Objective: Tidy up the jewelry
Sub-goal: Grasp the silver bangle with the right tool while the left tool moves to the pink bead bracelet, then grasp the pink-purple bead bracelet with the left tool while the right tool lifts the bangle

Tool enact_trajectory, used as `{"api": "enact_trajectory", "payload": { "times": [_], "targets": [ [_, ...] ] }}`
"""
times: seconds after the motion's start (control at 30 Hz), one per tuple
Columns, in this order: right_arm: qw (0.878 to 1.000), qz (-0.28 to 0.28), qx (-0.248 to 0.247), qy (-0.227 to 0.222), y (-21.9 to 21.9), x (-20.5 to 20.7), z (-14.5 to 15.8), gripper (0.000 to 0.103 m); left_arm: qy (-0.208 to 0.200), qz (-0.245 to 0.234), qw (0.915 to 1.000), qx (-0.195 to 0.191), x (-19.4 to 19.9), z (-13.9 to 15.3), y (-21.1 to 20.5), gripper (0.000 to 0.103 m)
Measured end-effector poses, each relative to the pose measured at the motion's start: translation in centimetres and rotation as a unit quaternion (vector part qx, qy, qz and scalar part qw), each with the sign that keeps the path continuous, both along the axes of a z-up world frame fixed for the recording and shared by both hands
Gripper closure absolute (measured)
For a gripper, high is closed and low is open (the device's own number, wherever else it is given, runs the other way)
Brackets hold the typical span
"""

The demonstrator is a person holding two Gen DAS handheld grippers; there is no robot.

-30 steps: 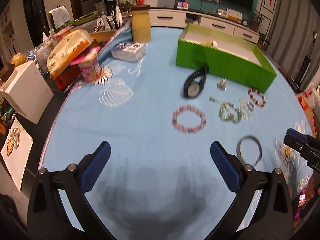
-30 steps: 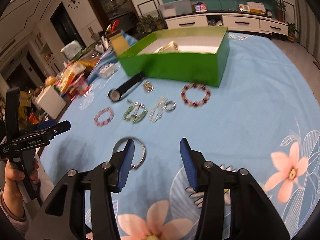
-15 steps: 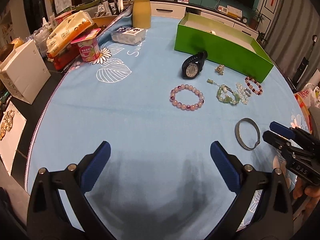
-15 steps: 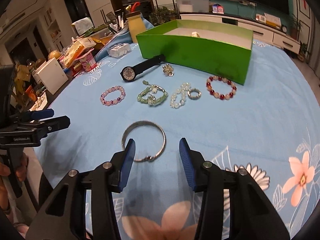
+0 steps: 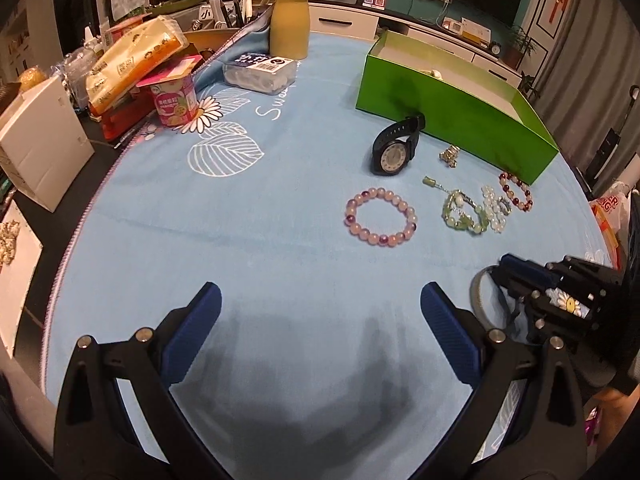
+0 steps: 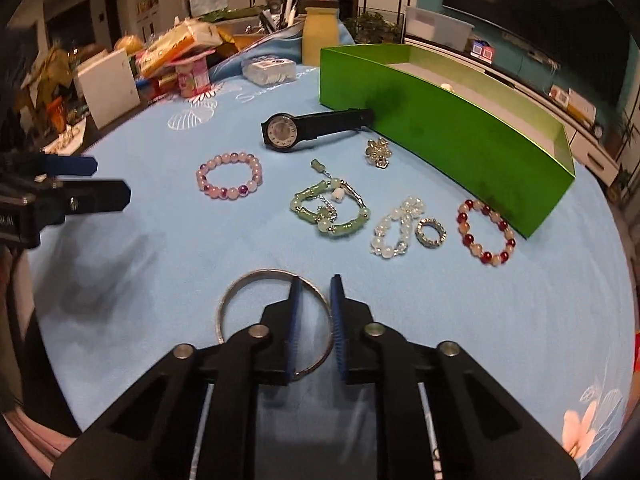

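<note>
A silver bangle point(image 6: 232, 296) lies flat on the blue cloth at the near edge. My right gripper point(image 6: 315, 284) is lowered over the bangle's right side. Its jaws are closing, narrow, with the rim between them and a gap still showing. In the left wrist view the right gripper point(image 5: 520, 276) stands on the bangle point(image 5: 476, 300). My left gripper point(image 5: 320, 300) is wide open over bare cloth, holding nothing. Further back lie a pink bead bracelet point(image 6: 204, 178), a black watch point(image 6: 282, 132), a green jade bracelet point(image 6: 304, 212), a white bead bracelet point(image 6: 384, 236), a ring point(image 6: 430, 232), a red bead bracelet point(image 6: 464, 236) and a brooch point(image 6: 378, 152), in front of the green box point(image 6: 460, 128).
At the back left stand a yellow bottle point(image 5: 290, 28), a clear plastic box point(image 5: 260, 70), a pink cup point(image 5: 174, 98) and snack packets. A white carton point(image 5: 36, 140) sits past the cloth's left edge. A person's hand holds each gripper.
My right gripper came down and forward onto the bangle and rolled, and its jaws narrowed around the rim. My left gripper stayed nearly where it was.
</note>
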State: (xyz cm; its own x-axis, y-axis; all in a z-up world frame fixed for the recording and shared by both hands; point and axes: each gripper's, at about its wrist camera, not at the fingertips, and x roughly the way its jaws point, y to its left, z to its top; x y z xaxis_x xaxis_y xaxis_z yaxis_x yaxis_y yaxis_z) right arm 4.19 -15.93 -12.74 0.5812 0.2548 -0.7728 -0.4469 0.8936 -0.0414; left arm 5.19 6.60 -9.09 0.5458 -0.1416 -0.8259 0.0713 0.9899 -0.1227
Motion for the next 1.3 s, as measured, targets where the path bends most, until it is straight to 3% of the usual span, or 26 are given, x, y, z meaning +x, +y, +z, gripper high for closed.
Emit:
{"api": "enact_trajectory", "payload": {
  "times": [0.07, 0.17, 0.4, 0.57, 0.73, 0.8, 0.9, 0.97, 1.17, 1.3],
  "targets": [
    [1.000, 0.002, -0.007, -0.005, 0.2, -0.1, 0.0, 0.098, 0.002, 0.002, 1.0000, -0.006, 0.5, -0.2, -0.2, 0.002],
    [1.000, -0.009, -0.011, -0.008, 0.3, 0.0, -0.1, 0.101, 0.002, 0.002, 1.0000, -0.008, 1.4, -0.4, -0.6, 0.002],
    [0.994, -0.088, 0.065, 0.009, -3.9, -0.6, 0.7, 0.101, 0.000, 0.001, 1.0000, -0.006, 2.9, -1.1, -1.6, 0.005],
    [0.987, -0.116, 0.107, 0.004, -6.6, -1.7, 1.8, 0.101, -0.002, -0.004, 0.9999, 0.013, 4.3, -1.6, -2.6, 0.027],
    [0.986, -0.119, 0.115, -0.011, -7.1, -2.1, 2.7, 0.100, 0.004, -0.004, 0.9998, 0.021, 5.7, -2.6, -3.4, 0.053],
    [0.986, -0.117, 0.118, -0.014, -7.0, -2.1, 2.8, 0.100, -0.010, -0.006, 0.9990, 0.044, 5.7, -2.7, -4.0, 0.056],
    [0.987, -0.112, 0.115, -0.017, -6.7, -2.1, 2.8, 0.100, -0.018, -0.013, 0.9984, 0.051, 5.8, -2.8, -4.3, 0.071],
    [0.987, -0.112, 0.115, -0.018, -6.6, -2.1, 2.8, 0.100, -0.018, -0.016, 0.9987, 0.046, 5.9, -2.8, -4.1, 0.093],
    [0.986, -0.116, 0.116, -0.023, -6.7, -2.1, 3.1, 0.100, -0.010, -0.016, 0.9998, 0.008, 5.7, -2.4, -3.3, 0.096],
    [0.985, -0.120, 0.117, -0.032, -7.0, -2.2, 3.8, 0.100, -0.026, -0.020, 0.9993, -0.017, 4.7, -0.9, -3.0, 0.096]
  ]
}}
